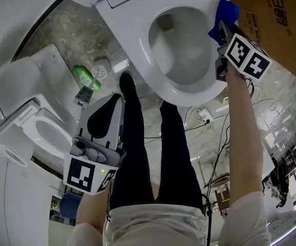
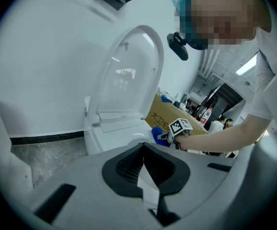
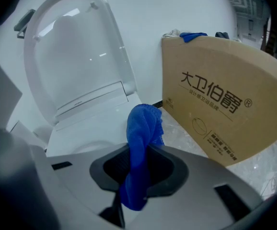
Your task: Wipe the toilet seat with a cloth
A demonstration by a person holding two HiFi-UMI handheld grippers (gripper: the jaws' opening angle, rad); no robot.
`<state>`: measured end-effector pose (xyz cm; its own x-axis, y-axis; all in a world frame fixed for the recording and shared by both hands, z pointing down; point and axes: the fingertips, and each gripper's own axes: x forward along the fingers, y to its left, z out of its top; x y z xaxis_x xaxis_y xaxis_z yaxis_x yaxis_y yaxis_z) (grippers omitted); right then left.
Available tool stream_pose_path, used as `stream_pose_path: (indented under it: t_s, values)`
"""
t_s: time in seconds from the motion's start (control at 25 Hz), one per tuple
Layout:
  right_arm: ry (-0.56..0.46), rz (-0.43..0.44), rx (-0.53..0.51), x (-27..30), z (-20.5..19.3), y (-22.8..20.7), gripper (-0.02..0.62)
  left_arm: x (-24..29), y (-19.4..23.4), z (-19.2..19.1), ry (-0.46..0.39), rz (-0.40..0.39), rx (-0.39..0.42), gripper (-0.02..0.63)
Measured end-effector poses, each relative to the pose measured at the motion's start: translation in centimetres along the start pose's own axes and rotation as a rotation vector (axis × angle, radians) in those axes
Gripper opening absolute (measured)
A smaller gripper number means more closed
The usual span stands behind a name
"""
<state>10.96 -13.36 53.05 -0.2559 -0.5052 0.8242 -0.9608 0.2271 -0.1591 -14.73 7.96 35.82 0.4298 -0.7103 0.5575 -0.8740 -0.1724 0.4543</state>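
So, right gripper (image 1: 222, 32) clamped on the blue cloth (image 1: 226, 12), cloth at the toilet seat (image 1: 189, 94) edge nearest the cardboard box (image 1: 276, 24), lid (image 3: 71, 56) up, left gripper (image 2: 143, 152) pinched closed on nothing, well apart from the seat

The head view looks steeply down from above the person's legs onto the toilet seat (image 1: 140, 60) and the floor, with the left tool (image 1: 112, 109) low and the right tool (image 1: 222, 29) at the seat's far rim. The left tool view sits farther back, facing across its own jaws toward the raised lid (image 2: 129, 75) and the cardboard box (image 2: 160, 116). The right tool view is nearer, just above the seat, with the cloth (image 3: 141, 143) in the foreground. Both tool views share the lid and box.
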Motion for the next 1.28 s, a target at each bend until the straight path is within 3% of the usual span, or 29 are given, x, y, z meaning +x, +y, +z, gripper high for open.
stream_pose_path:
  t_s: [1.28]
  values:
    - [-0.014,0.008,-0.040,2.3,2.7,3.9,0.072,-1.9,2.7,-0.2,-0.016,0.022,-0.023,0.005]
